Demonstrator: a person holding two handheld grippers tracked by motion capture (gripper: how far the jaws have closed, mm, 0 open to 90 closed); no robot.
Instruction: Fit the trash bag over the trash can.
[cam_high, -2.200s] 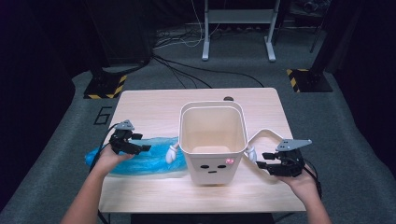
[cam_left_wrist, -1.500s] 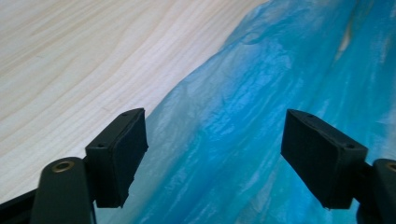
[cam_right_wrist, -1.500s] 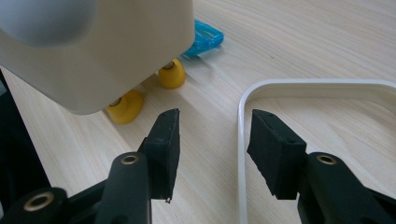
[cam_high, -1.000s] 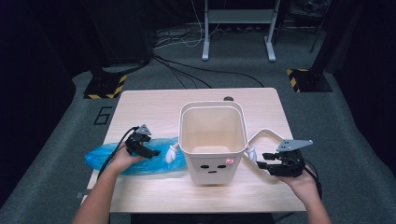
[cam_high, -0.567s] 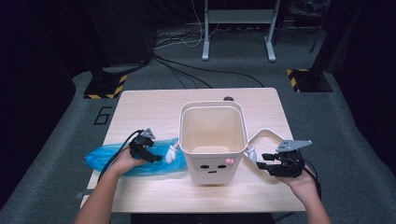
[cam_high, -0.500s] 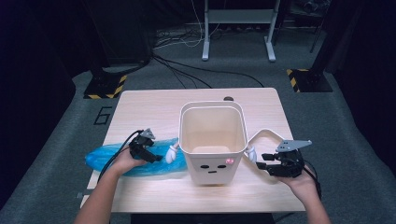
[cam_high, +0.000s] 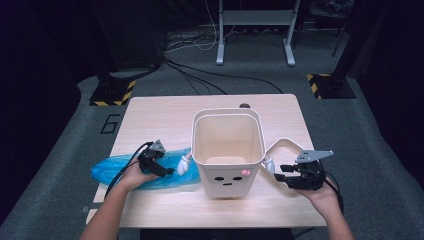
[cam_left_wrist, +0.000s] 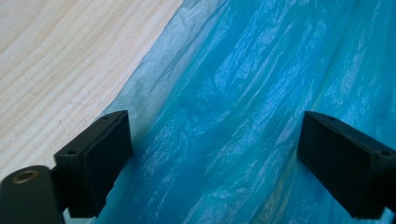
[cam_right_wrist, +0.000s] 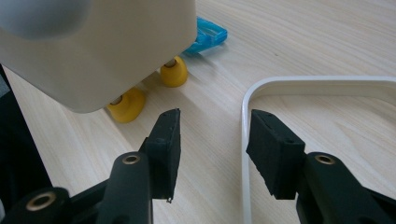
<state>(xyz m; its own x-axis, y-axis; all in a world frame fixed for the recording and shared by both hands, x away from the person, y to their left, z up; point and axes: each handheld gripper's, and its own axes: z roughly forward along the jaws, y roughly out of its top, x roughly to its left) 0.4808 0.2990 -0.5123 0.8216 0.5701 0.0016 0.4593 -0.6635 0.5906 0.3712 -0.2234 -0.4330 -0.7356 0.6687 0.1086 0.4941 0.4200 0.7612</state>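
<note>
A cream bin (cam_high: 227, 175) with a small face stands at the table's front middle, on yellow feet (cam_right_wrist: 126, 105). To its left a crumpled blue plastic bag (cam_high: 112, 170) lies flat on the table. My left gripper (cam_high: 167, 171) is down over the bag near the bin, open, with blue film (cam_left_wrist: 243, 107) spread between its jaws. A white ring frame (cam_high: 282, 142) lies right of the bin. My right gripper (cam_high: 277, 177) is open low over the table, and the ring's near edge (cam_right_wrist: 299, 84) runs by its right jaw.
The wooden table (cam_high: 165, 115) has bare room behind the bin. A small dark disc (cam_high: 244, 105) sits at its far edge. Cables and stand legs (cam_high: 255, 30) cover the floor beyond. A blue piece (cam_right_wrist: 210, 32) shows past the bin's base.
My left gripper has moved right along the blue bag toward the bin and dropped closer to it. The right gripper and the bin have stayed put.
</note>
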